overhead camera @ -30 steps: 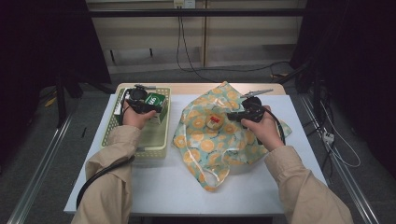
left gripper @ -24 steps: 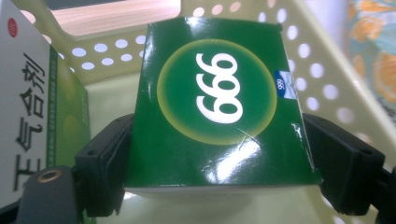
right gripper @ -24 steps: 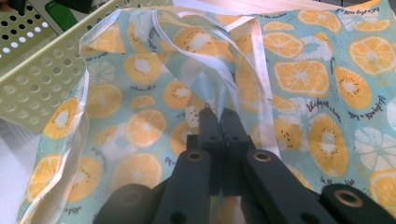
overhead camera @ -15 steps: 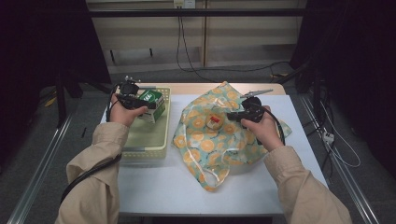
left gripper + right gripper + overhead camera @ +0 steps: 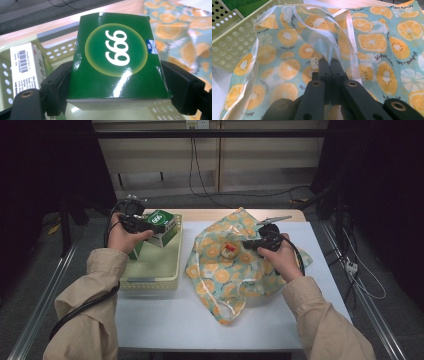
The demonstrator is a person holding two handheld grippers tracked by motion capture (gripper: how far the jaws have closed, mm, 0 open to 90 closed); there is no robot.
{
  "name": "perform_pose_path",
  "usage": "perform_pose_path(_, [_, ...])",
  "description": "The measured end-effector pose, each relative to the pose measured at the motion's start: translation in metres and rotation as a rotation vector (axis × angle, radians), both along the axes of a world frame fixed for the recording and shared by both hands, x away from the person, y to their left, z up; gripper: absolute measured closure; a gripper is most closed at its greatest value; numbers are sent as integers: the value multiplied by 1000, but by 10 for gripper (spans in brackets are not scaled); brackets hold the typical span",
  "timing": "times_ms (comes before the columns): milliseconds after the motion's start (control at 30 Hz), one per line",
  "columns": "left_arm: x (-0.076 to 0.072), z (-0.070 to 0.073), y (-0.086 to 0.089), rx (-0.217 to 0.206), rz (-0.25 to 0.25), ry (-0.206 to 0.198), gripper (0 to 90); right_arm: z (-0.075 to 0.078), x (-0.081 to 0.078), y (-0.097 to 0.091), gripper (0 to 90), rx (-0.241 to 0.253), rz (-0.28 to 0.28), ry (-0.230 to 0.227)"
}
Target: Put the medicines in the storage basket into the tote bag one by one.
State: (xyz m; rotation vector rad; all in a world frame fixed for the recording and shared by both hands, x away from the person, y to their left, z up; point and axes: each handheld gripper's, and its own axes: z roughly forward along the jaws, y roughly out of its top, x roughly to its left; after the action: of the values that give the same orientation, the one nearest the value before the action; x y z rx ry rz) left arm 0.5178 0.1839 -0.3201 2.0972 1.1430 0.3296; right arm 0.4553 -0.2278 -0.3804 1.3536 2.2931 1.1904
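A glossy green box (image 5: 161,224) (image 5: 116,57) marked 999 is clamped by its sides between the jaws of my left gripper (image 5: 145,226) (image 5: 116,92), lifted above the pale green perforated basket (image 5: 150,270) (image 5: 53,50). My right gripper (image 5: 248,244) (image 5: 328,65) is shut on the clear rim of the orange-print plastic bag (image 5: 235,270) (image 5: 384,50), holding that edge raised off the table. A small red item (image 5: 230,248) shows at the bag's mouth.
A white box with a barcode (image 5: 23,66) lies in the basket's left part. The white table (image 5: 200,320) has bare room in front of the bag and basket. Cables hang behind the far edge; metal rails run along both sides.
My left hand has risen out of the basket with the green box and drifted left. The right hand and the bag have stayed where they were.
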Motion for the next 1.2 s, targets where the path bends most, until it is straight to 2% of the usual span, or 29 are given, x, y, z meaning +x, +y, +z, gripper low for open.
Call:
perform_pose_path(133, [-6, 10, -3, 2, -46, -6, 168, 0, 1, 0, 900, 0, -1, -1])
perform_pose_path(267, [-14, 18, -10, -26, -93, -13, 168, 0, 1, -1, 900, 4, -3, -6])
perform_pose_path(433, [-24, 24, -26, -59, -164, -24, 168, -1, 1, 1, 900, 2, 0, 1])
perform_pose_path(633, [-38, 27, -49, -65, -257, -32, 168, -1, 2, -1, 900, 4, -5, 0])
perform_pose_path(933, [-60, 23, -87, -79, -375, -40, 167, 2, 1, -5, 900, 10, -9, -11])
perform_pose_path(1200, [-76, 5, -117, -66, -451, -19, 167, 5, -1, -7, 900, 13, -10, -12])
